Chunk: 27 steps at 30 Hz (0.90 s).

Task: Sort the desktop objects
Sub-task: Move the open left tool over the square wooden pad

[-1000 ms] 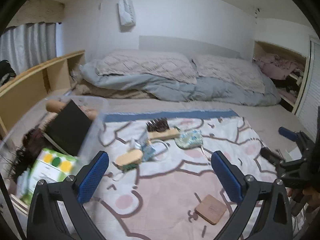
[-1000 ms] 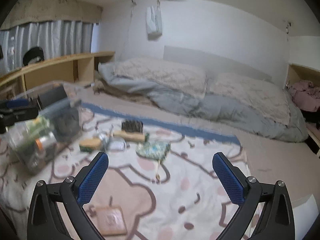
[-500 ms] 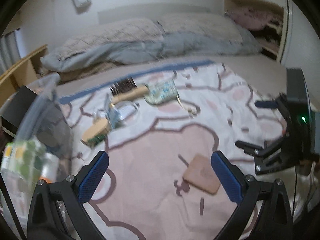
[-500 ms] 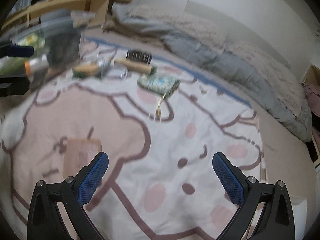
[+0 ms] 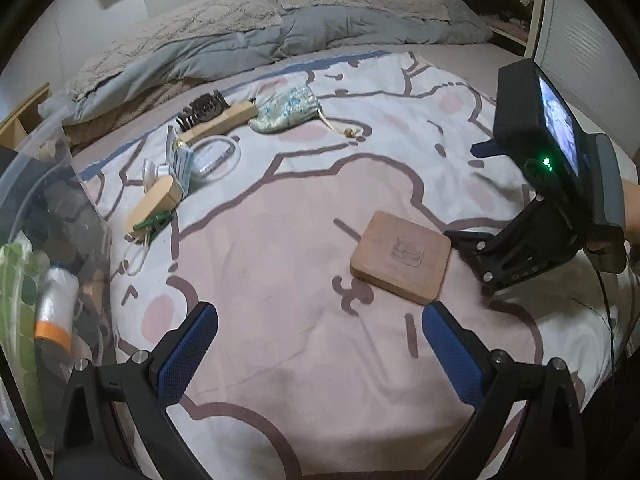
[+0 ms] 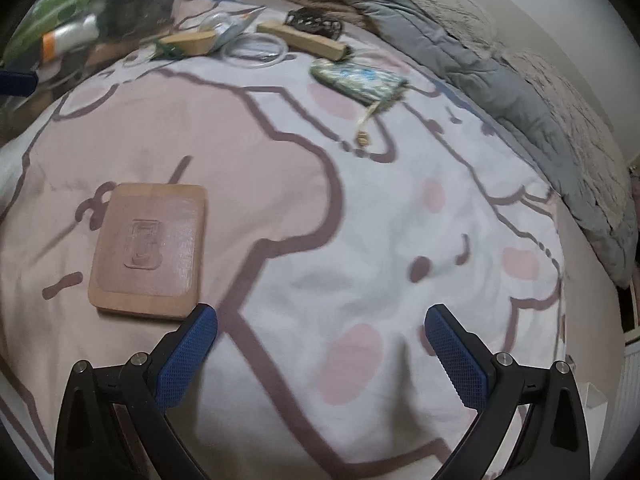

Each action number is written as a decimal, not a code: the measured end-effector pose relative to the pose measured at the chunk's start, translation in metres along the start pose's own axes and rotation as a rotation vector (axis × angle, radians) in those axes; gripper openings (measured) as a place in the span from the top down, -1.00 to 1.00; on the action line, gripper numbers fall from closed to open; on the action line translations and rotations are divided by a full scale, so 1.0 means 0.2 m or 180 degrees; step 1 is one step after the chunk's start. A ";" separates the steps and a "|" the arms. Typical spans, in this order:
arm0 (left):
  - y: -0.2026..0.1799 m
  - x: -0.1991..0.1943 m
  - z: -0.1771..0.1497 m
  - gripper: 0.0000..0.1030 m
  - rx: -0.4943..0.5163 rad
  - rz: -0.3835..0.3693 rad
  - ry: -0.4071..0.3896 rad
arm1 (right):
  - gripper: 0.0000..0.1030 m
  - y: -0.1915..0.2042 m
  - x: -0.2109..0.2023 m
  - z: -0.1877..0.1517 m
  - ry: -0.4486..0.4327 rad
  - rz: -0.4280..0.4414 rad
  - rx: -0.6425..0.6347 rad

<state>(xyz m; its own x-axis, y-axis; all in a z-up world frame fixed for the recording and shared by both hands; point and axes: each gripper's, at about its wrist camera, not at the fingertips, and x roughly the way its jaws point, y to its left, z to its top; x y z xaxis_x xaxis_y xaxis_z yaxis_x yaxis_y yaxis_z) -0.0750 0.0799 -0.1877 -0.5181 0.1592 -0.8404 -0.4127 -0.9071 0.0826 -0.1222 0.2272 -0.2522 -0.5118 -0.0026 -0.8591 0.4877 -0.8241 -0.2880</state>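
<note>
With both tools gaping empty, the right tool (image 6: 320,344) is hovering low over the bedspread (image 6: 360,208) and, judging by the layout, is best swinging toward ten o'clock to straddle the flat wooden coaster (image 6: 150,250) squarely, before the drawstring pouch (image 6: 358,78) lying farther at twelve o'clock.

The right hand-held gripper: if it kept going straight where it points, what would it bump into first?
Most likely just the patterned blanket. The right hand-held gripper is open, aimed down at bare fabric. The wooden square lies to the left of that line, beside the left fingertip; depth is hard to judge.
</note>
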 end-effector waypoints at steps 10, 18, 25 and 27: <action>0.14 0.02 0.01 -0.99 -0.0212 0.0002 0.0001 | -1.00 0.06 -0.08 0.05 -0.0041 0.0233 -0.0254; 0.23 0.12 0.04 -0.99 -0.0278 0.0125 0.0045 | -1.00 0.18 -0.08 -0.02 0.0175 0.0565 -0.0529; 0.24 0.24 0.09 -0.99 -0.0362 0.0153 0.0105 | -1.00 0.13 -0.04 0.05 0.0193 0.0235 -0.0383; 0.24 0.26 0.09 -0.99 -0.0370 0.0105 0.0120 | -1.00 0.09 -0.01 0.07 0.0190 0.0147 -0.0309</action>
<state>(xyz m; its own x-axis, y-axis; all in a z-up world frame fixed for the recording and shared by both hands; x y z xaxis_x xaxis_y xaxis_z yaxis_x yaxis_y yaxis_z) -0.1353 0.0516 -0.2178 -0.5004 0.1159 -0.8580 -0.3052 -0.9510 0.0496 -0.1214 0.2040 -0.2495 -0.4454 -0.0033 -0.8953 0.5776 -0.7651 -0.2846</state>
